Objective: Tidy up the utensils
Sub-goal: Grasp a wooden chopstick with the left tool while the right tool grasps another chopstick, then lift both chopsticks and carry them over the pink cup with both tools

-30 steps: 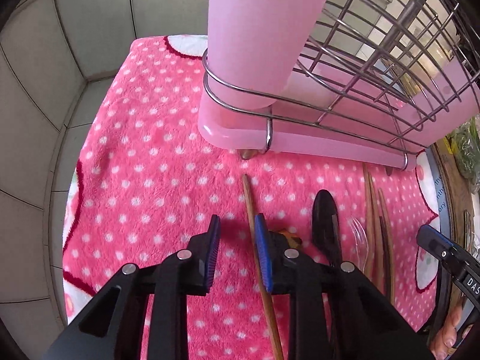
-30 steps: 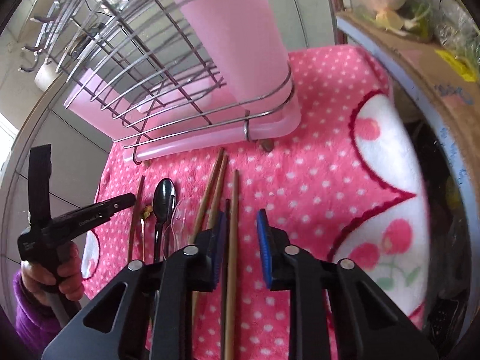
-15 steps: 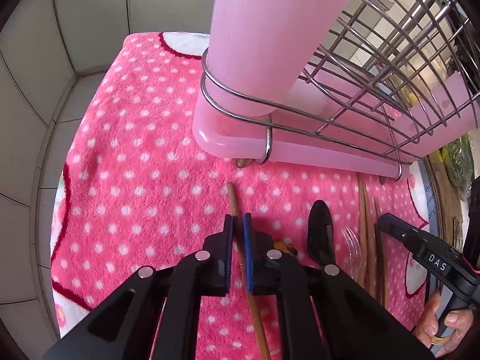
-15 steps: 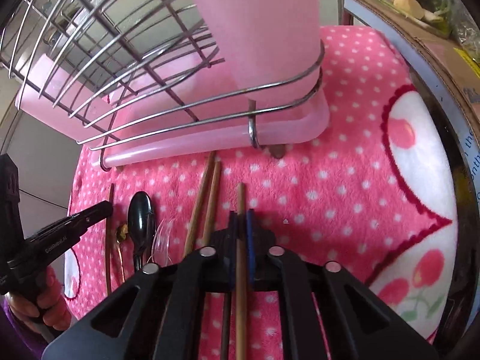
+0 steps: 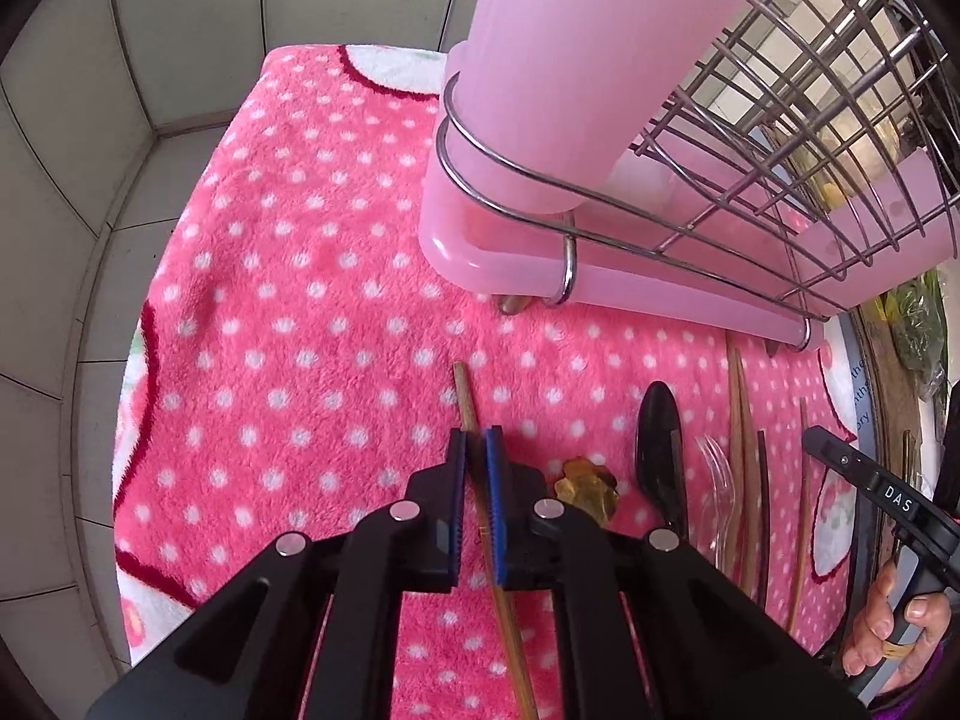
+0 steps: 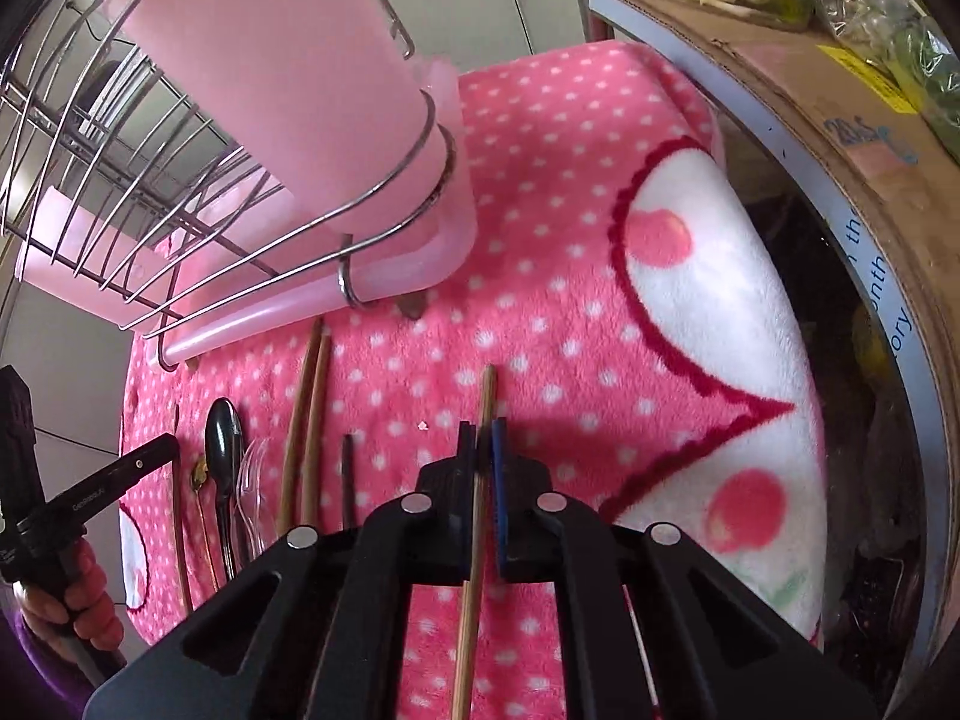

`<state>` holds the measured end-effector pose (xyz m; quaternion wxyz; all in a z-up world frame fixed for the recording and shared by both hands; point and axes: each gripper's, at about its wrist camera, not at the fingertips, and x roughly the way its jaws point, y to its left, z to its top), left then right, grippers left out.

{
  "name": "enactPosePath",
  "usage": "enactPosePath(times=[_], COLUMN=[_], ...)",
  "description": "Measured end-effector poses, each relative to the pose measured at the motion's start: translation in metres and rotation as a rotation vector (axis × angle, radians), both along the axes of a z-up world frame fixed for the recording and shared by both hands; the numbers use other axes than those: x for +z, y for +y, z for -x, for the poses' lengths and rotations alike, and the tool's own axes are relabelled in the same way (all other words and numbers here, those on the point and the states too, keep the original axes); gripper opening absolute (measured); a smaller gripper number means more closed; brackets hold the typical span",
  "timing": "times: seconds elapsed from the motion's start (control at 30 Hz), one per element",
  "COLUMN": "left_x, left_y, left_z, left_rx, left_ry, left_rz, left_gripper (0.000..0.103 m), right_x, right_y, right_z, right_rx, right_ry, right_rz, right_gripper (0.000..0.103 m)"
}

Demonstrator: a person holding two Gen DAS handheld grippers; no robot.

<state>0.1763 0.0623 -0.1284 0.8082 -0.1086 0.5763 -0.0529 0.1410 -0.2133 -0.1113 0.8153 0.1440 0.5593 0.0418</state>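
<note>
Each hand had a chopstick pinched, so the step in hand was, by my judgement, the lift toward the tall pink plastic utensil cup [image 5: 540,72] held in the wire ring of the steel dish rack [image 5: 798,138]. To do it well, each stick should come straight up off the pink polka-dot fleece blanket [image 5: 312,312] before it is tilted, because the grip sits near the far end and the long tail would swing and could catch the rack's wires or the neighbouring utensils.

The left gripper [image 5: 474,462] had its blue-padded jaws drawn narrow, having just been closing, and they were clamped on a thin light wooden chopstick [image 5: 465,396]. Its tip stuck out a short way past the jaws toward the rack, and the rest ran back under the gripper body.

The right gripper [image 6: 483,450] had likewise just been closing and held a second wooden chopstick [image 6: 487,396] between nearly shut jaws, tip forward, tail trailing low.

Between the two grippers the black spoon [image 6: 223,438], a clear plastic fork [image 6: 255,480], a pair of brown chopsticks [image 6: 306,408] and a short dark stick [image 6: 347,468] lay on the blanket, well apart from either jaws.
</note>
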Motion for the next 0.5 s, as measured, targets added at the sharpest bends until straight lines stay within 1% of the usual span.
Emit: enactPosePath(times=[0.17,0.3,0.4,0.43,0.5], left_x=[-0.005,-0.005,-0.005,-0.004,-0.003], left_y=[-0.010,-0.017,-0.026,-0.030,-0.035], left_z=[-0.003,-0.006,-0.005,-0.004,-0.001], left_rx=[-0.006,-0.016,-0.037,-0.049,-0.057], left_ry=[0.019,0.019,-0.012,-0.027,-0.044], left_rz=[-0.027,-0.052,-0.086,-0.103,-0.113], left_gripper=[0.008,0.009,0.008,0.008,0.007], right_x=[-0.003,-0.005,-0.006,-0.007,-0.007], right_y=[0.003,0.015,0.019,0.017,0.010], right_z=[-0.002,-0.004,-0.002,-0.001,0.000], right_rx=[0.040,0.066,0.074,0.065,0.046], right_ry=[0.026,0.020,-0.013,-0.023,-0.035], right_rz=[0.040,0.068,0.081,0.079,0.035], right_gripper=[0.008,0.014,0.013,0.008,0.007])
